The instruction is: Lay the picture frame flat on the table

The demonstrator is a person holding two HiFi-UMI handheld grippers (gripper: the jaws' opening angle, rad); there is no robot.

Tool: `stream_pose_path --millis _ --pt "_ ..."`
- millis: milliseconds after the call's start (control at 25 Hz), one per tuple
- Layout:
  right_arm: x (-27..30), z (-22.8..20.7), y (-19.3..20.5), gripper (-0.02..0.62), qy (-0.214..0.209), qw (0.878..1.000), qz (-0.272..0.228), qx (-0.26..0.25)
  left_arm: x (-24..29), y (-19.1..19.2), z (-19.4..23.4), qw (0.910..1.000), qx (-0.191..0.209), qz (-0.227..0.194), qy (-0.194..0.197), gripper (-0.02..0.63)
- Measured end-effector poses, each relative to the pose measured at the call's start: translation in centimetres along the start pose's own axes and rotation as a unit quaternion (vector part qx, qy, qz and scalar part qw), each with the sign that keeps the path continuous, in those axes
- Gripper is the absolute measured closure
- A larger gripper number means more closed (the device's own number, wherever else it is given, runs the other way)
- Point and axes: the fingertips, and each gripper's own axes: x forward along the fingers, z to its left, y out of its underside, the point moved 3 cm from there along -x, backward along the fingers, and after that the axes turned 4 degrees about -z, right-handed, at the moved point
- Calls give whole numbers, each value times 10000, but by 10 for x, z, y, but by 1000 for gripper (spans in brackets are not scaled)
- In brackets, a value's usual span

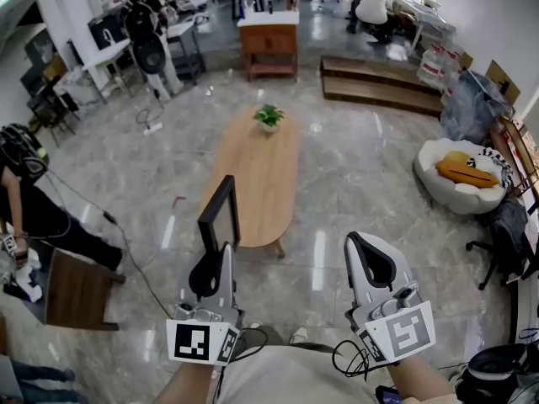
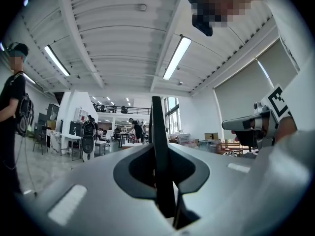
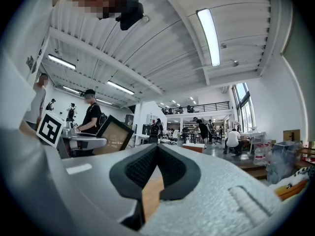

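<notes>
Plainly, the left tool (image 1: 221, 252) was clamped on the black rectangular picture frame (image 1: 221, 213), held upright in the air near the oval wooden surface (image 1: 257, 183). The right tool (image 1: 364, 247) was closed and empty. I judged the frame wanted carrying over the wood, tipping gently, then releasing low.

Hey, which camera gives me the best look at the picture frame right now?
The head view: it shows the whole picture frame upright, its lower edge clamped in the left gripper. The left gripper view shows only its thin dark edge between the fingers; the right gripper view shows its face, small and off to the side.
</notes>
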Motion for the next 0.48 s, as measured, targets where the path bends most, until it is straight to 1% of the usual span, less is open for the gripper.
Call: stream_pose_path --millis 200,480 --pt "-6 -13 5 594 -96 10000 18 18 5 1 -12 9999 6 21 -106 541" --pt "-5 -26 14 594 -132 9999 -60 13 12 6 -21 9999 103 -7 -112 541"
